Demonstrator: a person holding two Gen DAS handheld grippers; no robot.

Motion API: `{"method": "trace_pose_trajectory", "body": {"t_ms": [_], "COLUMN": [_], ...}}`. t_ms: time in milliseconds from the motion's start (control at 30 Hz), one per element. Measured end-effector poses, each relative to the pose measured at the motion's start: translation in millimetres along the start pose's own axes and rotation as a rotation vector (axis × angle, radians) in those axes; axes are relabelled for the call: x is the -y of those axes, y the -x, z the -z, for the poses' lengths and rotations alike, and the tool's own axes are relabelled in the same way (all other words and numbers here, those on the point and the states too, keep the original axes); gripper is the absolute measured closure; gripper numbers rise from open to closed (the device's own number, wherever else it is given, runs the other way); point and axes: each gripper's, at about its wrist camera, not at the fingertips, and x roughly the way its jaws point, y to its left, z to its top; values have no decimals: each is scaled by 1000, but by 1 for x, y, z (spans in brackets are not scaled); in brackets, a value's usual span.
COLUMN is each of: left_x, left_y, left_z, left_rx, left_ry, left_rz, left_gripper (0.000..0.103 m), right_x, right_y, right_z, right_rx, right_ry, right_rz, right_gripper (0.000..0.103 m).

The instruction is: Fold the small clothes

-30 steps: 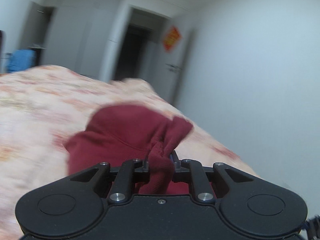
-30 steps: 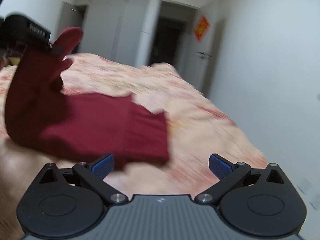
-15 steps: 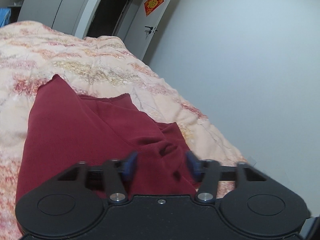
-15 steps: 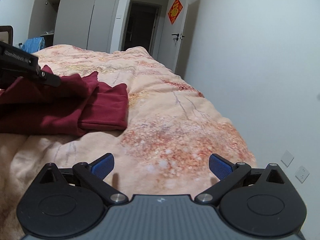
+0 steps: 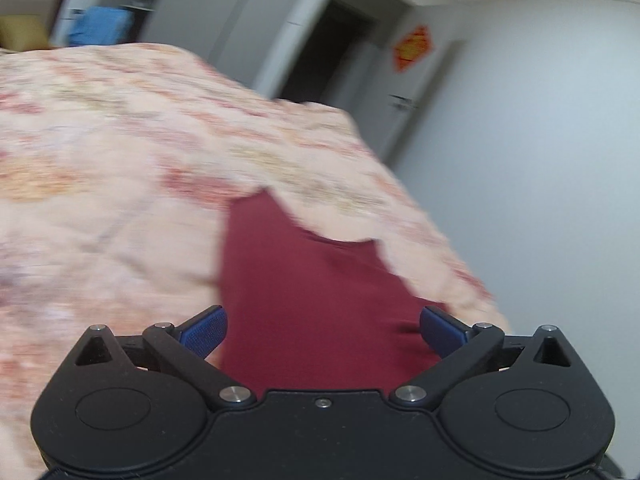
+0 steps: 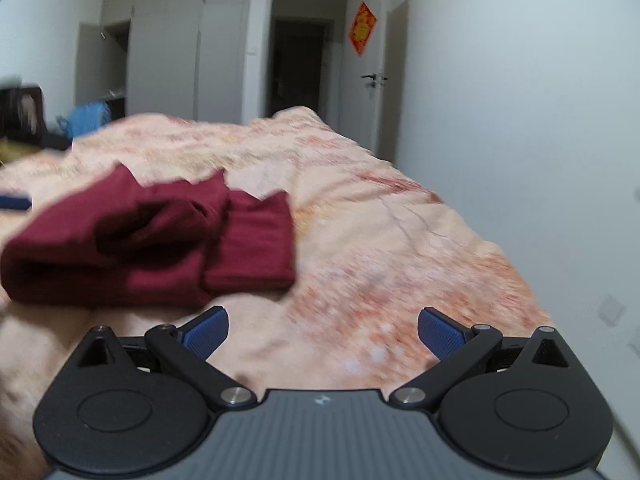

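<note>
A dark red garment (image 6: 160,240) lies folded on the bed's peach floral quilt (image 6: 380,240), near the quilt's right edge by the white wall (image 6: 520,120). The left gripper (image 5: 322,330) hangs over it, its jaws having just been opening and now spread wide; red cloth shows between the blue pads (image 5: 204,334) but they do not press it. The right gripper (image 6: 322,330) stands to the garment's right, jaws wide apart over bare quilt. Behind the bed are grey wardrobes (image 6: 192,48), a dark doorway (image 6: 300,68) and a red door ornament (image 6: 362,34).
</note>
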Motion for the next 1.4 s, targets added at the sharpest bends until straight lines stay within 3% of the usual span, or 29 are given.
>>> {"method": "trace_pose_trajectory", "body": {"t_ms": [200,533,667,833,1033,1200,1400], "left_x": [-34,-44,-41,-41,-43,-43,-44], "left_y": [-1,-5,-6,-7,-8,-11,-11], "left_z": [-1,10,13,15,16,21,24], "left_rx": [-64,-122,-125,-127,-133,-150,-154], "left_ry": [79,92,96,97,99,94,91], "left_rz": [-158,-159,-157,-157,-145,-131,-131], "left_gripper": [1,1,1,1,1,1,1], "right_x": [-8,-30,-39,-42,-46,-46,-35], "right_y": [-16,-73,-91,-94,-60,-41,-38], "right_z": [-24,-61,-64,-53,-39,-22,-21], "right_rx": [42,0,-39,-67,24,35,23], "right_ry": [-67,-95,-28,-7,102,159,75], "right_rz": [-163,-318,-327,-361,-319,-251,-273], "right_gripper": [0,40,47,79,98,103,103]}}
